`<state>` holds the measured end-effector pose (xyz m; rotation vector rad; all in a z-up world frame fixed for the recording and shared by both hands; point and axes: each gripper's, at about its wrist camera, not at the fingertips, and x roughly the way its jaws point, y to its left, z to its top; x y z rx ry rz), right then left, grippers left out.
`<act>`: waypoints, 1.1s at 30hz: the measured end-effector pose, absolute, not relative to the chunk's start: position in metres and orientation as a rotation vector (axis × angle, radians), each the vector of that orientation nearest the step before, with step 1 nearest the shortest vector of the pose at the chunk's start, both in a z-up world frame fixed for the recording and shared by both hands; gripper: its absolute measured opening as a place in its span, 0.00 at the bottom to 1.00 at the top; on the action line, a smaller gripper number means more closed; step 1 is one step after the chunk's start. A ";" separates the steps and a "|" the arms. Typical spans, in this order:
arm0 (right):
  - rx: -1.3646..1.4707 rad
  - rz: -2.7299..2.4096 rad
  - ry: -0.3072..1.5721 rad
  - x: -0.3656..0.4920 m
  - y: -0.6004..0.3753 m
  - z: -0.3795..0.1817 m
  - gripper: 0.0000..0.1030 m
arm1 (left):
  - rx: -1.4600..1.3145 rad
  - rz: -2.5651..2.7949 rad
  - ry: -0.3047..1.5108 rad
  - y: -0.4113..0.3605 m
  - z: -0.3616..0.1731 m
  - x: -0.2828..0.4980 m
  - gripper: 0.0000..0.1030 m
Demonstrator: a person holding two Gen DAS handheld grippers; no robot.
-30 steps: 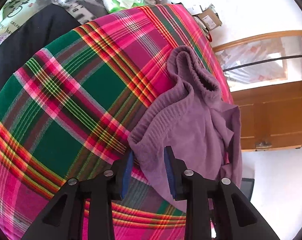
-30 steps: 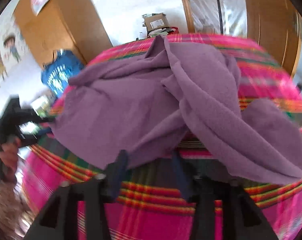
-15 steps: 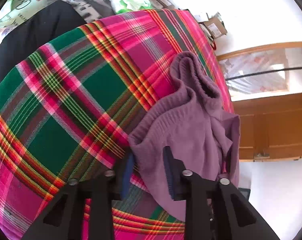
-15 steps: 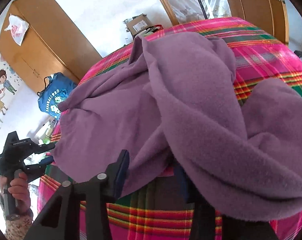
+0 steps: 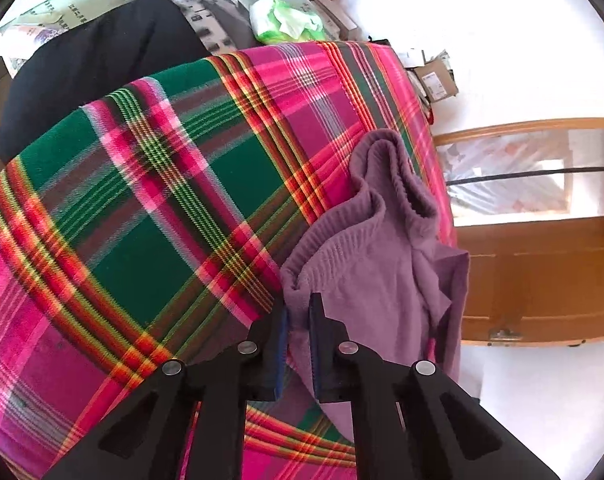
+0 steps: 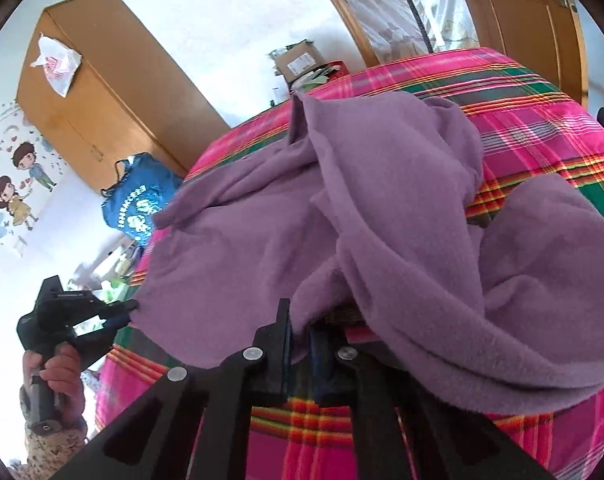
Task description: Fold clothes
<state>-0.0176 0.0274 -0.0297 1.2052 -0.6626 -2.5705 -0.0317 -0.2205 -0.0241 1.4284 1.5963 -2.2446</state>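
Here, one purple garment point(image 5: 378, 280), two grippers clamped on it

I see lots of bare plaid bed cover point(image 5: 150, 216) left of the purple garment point(image 5: 382, 280); a gripper could pass there. A black cloth point(image 5: 90, 64) blocks the far end, and a wooden cupboard point(image 6: 114, 92) stands beyond.

Purple garment point(image 6: 382, 216): soft matt fleece, fuzzy nap, ribbed knit at waistband point(image 5: 342, 248). Bed cover point(image 5: 142, 208): woven plaid cloth, flat, matt. Gripper fingers point(image 5: 326, 344): black matt plastic w/ shiny metal screw heads, blue pads look rubbery. Wardrobe point(image 6: 102, 92): orange-brown wood, smooth, semi-gloss. Bag point(image 6: 56, 66) on top: thin crinkly plastic. Box point(image 6: 298, 60): plain cardboard.
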 end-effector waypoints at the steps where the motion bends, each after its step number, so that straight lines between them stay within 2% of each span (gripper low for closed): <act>1: 1.200 -2.569 -0.661 -0.016 0.026 -0.028 0.07 | 1.415 -2.254 1.598 -0.222 -0.022 -0.028 0.09; 10: 1.182 -2.517 -0.662 0.006 0.019 -0.021 0.07 | 1.324 -2.301 1.634 -0.236 -0.006 0.008 0.09; 23: 1.201 -2.445 -0.562 0.049 -0.006 -0.019 0.07 | 1.265 -2.274 1.650 -0.249 -0.019 0.077 0.09; 33: 1.235 -2.428 -0.527 0.057 -0.017 -0.026 0.07 | 1.269 -2.256 1.639 -0.254 -0.028 0.080 0.09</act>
